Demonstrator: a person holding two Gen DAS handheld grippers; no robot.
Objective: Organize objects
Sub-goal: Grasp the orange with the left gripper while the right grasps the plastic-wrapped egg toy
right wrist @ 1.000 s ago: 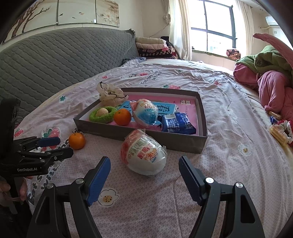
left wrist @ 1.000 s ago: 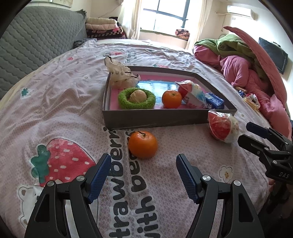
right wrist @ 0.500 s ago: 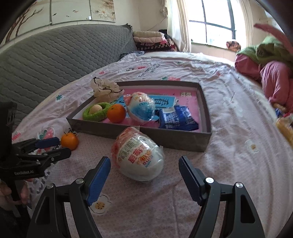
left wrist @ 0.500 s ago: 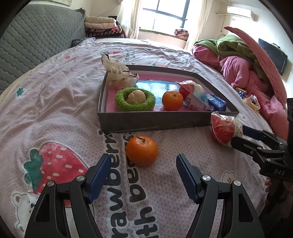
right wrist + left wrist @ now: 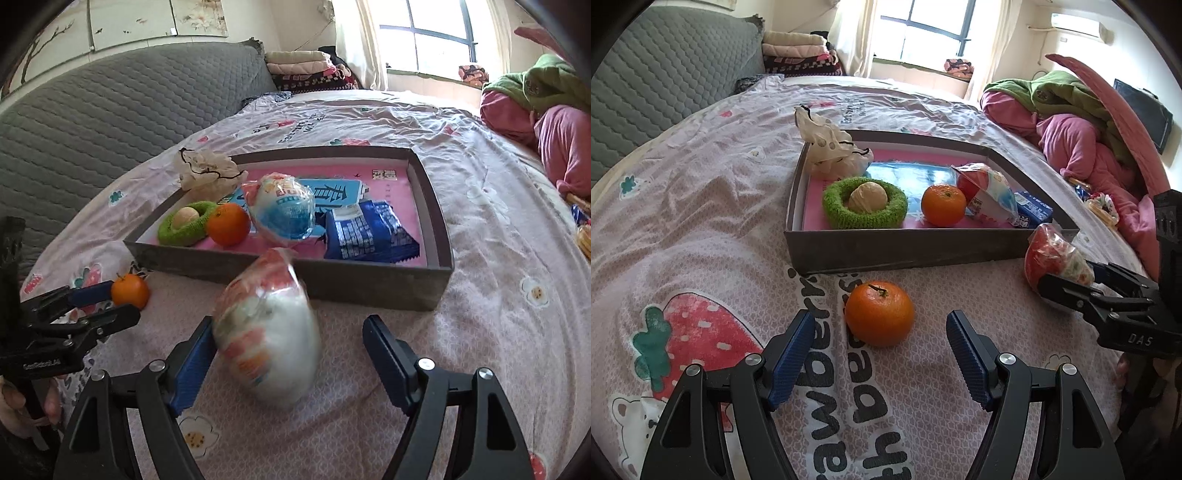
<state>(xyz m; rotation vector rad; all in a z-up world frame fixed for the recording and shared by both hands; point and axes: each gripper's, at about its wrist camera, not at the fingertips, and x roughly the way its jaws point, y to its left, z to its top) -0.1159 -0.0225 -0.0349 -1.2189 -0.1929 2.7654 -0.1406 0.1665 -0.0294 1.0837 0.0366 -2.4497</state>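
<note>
Left wrist view: your left gripper (image 5: 879, 354) has edged closer to the loose orange (image 5: 879, 313), which lies on the bedspread just in front of the grey tray (image 5: 905, 253); the fingers are spread wide and not touching it, so a grasp looks imminent. Your right gripper (image 5: 1078, 280) partly covers the wrapped snack (image 5: 1047, 254) by the tray's front right corner.

Right wrist view: the right gripper (image 5: 288, 354) has closed in on the snack (image 5: 267, 332) in front of the tray (image 5: 369, 282), and its jaws are opening around it. The snack is motion-blurred, so whether the left pad presses it is unclear; its label is unreadable.
</note>
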